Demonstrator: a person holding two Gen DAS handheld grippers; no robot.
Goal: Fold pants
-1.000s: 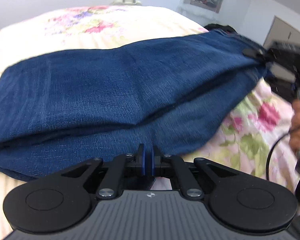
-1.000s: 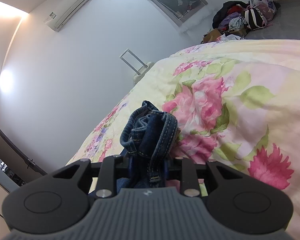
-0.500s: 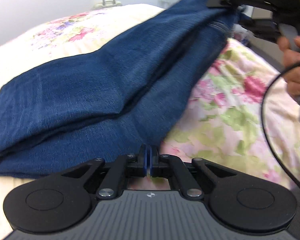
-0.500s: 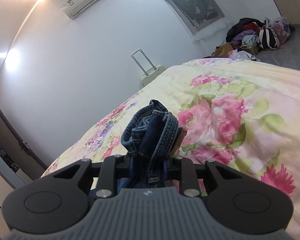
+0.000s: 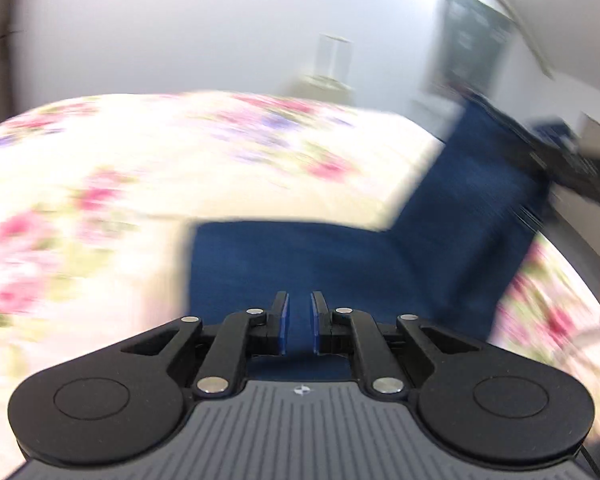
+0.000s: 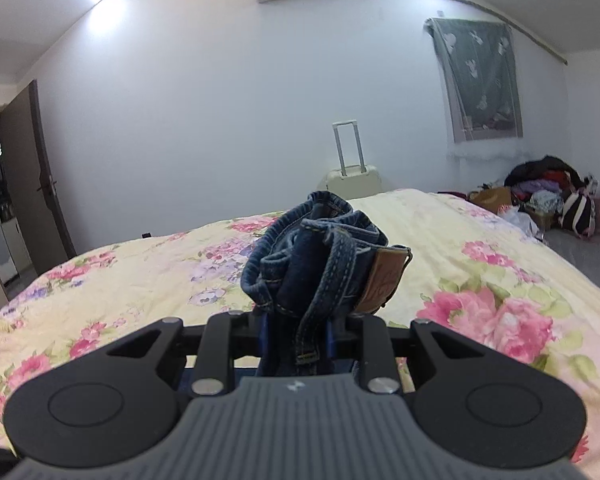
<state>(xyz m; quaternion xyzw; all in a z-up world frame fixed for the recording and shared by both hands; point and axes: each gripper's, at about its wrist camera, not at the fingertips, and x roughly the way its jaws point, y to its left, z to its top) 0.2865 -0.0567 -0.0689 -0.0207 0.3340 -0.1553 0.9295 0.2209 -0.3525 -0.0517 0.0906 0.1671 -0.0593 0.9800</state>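
Dark blue jeans (image 5: 340, 264) lie on the floral bed, blurred by motion in the left wrist view, with one end rising up to the right toward my right gripper. My left gripper (image 5: 299, 322) hovers just over the near part of the jeans, its blue pads a small gap apart and nothing between them. My right gripper (image 6: 296, 338) is shut on the bunched waistband of the jeans (image 6: 320, 256), which sticks up above the fingers with a brown leather patch (image 6: 384, 284) on its right side.
The floral bedspread (image 6: 500, 280) fills the lower half of both views. A cream suitcase (image 6: 354, 178) stands against the far wall behind the bed. A pile of clothes and bags (image 6: 552, 196) lies on the floor at right. A door (image 6: 24, 184) is at left.
My left gripper has opened slightly and swung left over the leg end of the jeans. My right gripper has lifted the waistband and turned level toward the far wall.
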